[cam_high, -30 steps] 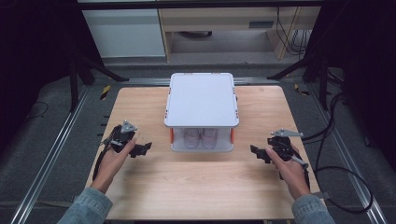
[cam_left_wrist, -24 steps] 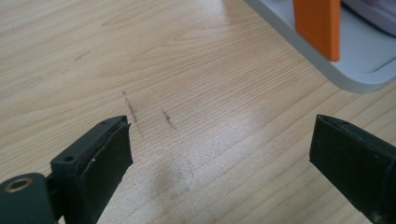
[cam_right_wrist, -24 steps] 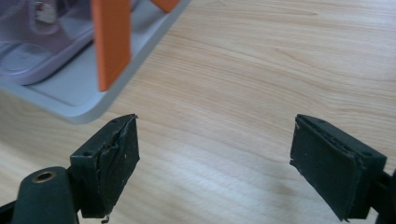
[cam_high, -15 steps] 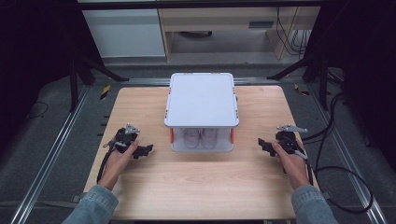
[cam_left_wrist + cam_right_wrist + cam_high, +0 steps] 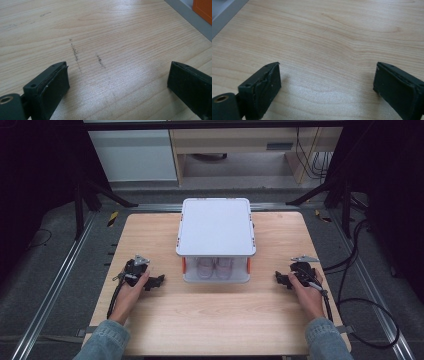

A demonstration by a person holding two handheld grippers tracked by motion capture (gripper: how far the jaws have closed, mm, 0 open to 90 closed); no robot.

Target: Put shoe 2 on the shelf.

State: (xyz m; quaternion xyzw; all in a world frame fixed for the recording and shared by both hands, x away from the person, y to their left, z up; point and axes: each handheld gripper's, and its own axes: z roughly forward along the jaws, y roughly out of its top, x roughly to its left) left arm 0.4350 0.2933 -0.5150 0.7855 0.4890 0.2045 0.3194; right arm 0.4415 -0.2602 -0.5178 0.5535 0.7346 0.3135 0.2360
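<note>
**Both tools wide open and empty on either side of the lidded box**

The wooden desk (image 5: 215,320) filled the middle of the high view, its pale grain bare across the near half. On its far-middle part stood the storage box (image 5: 216,240), a clear-walled bin under a flat white lid, with orange latches at its front corners; pale, pinkish things showed dimly through its front wall, too blurred to name. The box stood squarely between the two hands, touching neither.

To the box's left, the left tool (image 5: 156,282) lay low over the desk in the person's left hand (image 5: 131,291), its tips turned toward the box and near its front left corner but apart from it. In the left gripper view its jaws stood wide apart with only wood, marked by two short dark scuffs (image 5: 75,53), between them.

To the box's right, the right tool (image 5: 281,279), held in the right hand (image 5: 307,295), mirrored it, close to the box but clear of it. Its jaws had just been opening and gaped wide, with nothing between them.
</note>
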